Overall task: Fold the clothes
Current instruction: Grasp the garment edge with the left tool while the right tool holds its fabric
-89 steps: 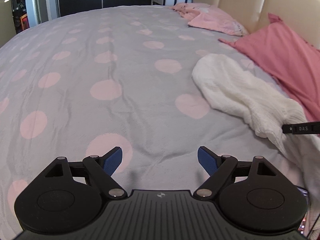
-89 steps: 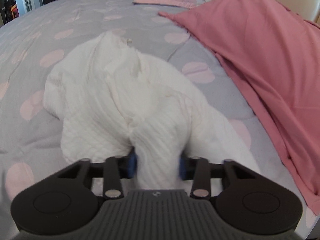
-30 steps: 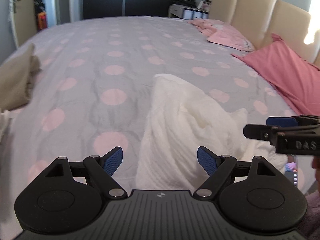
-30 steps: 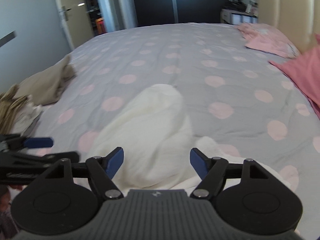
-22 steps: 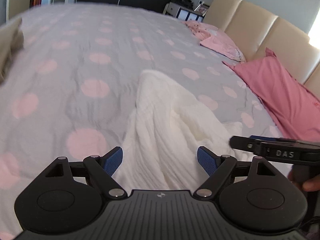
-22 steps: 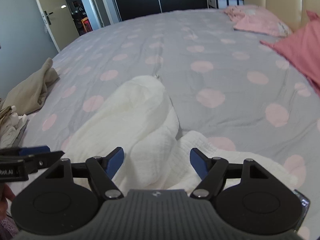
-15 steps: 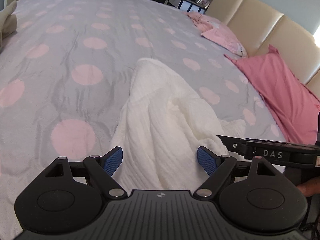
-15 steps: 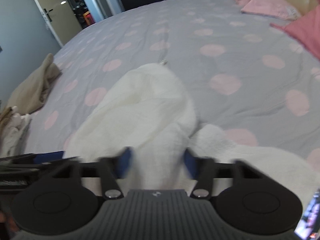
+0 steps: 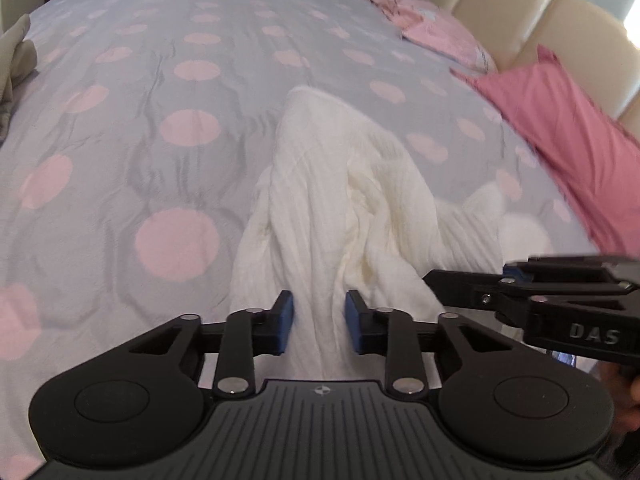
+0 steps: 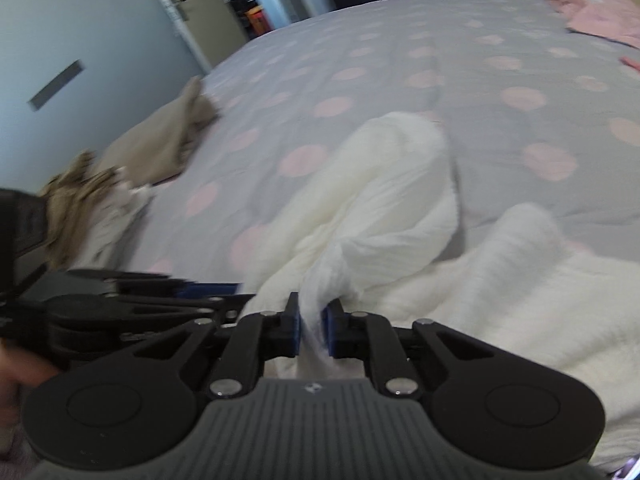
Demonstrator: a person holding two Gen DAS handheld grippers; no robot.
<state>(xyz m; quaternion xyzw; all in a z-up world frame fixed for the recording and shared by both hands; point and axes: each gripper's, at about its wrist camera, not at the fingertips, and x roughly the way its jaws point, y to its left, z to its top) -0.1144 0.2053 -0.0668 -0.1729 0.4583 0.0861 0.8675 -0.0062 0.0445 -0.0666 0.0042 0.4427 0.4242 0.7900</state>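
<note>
A crumpled white knitted garment (image 9: 340, 184) lies on the grey bedspread with pink dots (image 9: 160, 80); it also shows in the right wrist view (image 10: 384, 208). My left gripper (image 9: 319, 318) is shut on a bunched fold at the garment's near edge. My right gripper (image 10: 311, 324) is shut on another bunched fold of the same garment, just to the right of the left gripper. The right gripper also shows in the left wrist view (image 9: 532, 292), and the left gripper in the right wrist view (image 10: 136, 300).
A dark pink pillow (image 9: 568, 120) and a light pink garment (image 9: 436, 32) lie by the beige headboard (image 9: 520, 12) on the right. A beige garment (image 10: 168, 136) and a heap of pale clothes (image 10: 92, 204) lie at the bed's left side. A door (image 10: 192, 12) stands beyond.
Both grippers went from open above the garment to shut on folds at its near edge. The right gripper let go of the garment earlier, then took hold again.
</note>
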